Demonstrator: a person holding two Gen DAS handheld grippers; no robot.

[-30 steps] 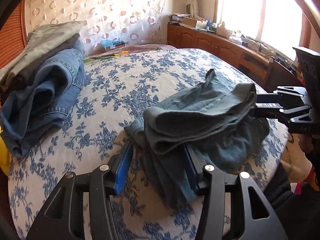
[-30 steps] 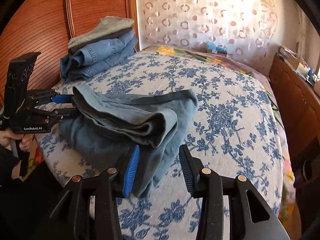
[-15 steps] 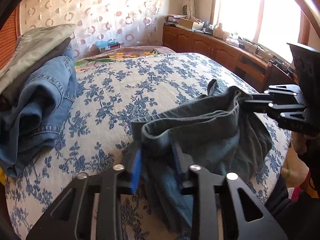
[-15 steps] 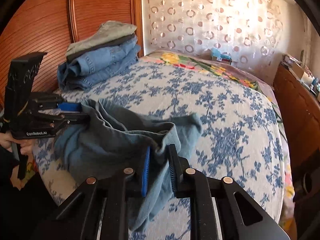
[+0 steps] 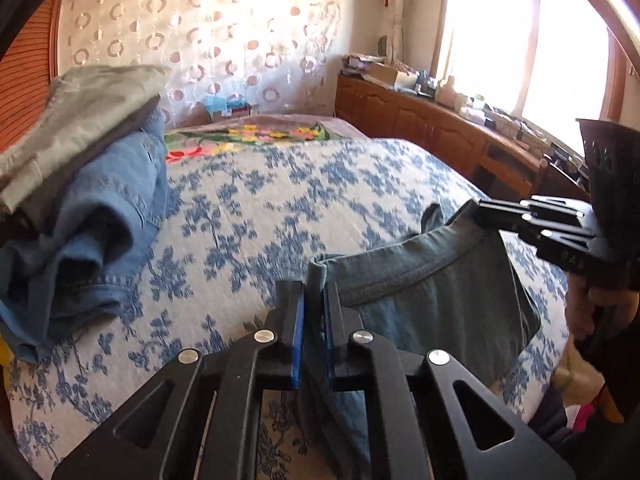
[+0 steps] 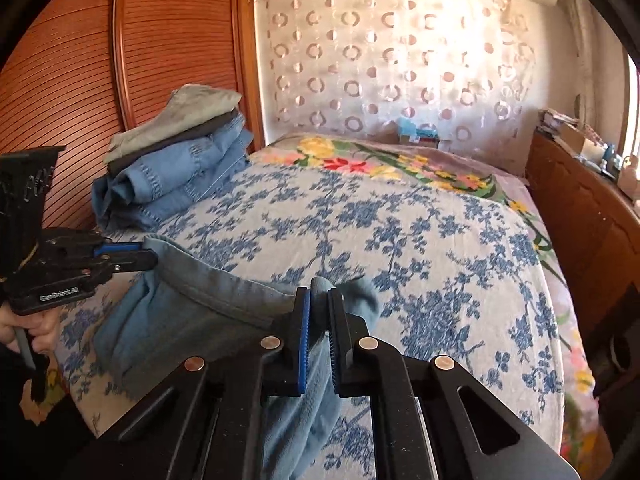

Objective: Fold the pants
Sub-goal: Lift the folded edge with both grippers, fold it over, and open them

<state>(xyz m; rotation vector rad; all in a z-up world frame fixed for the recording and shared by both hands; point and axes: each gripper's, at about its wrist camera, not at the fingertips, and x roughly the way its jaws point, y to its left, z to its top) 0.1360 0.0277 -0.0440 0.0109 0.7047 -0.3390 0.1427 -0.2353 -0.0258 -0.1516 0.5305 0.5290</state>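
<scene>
One bed point(image 6: 420, 248) with a blue-flowered cover lies ahead of your fingers, with a circle-patterned curtain point(image 6: 392, 60) behind it and a wooden sideboard point(image 5: 432, 128) under the window. You hold one pair of grey-blue pants point(image 5: 432, 292) by its waistband, both pinches closed tight on the cloth: the left gripper point(image 5: 314, 308) at one end, the right gripper point(image 6: 319, 312) at the other, while one stack of folded clothes point(image 6: 176, 160) sits well beyond your left fingers. A second ago both pairs of fingers stood wide around a heap lying on the cover; now the band stretches between them, lifted, the rest hanging below.
</scene>
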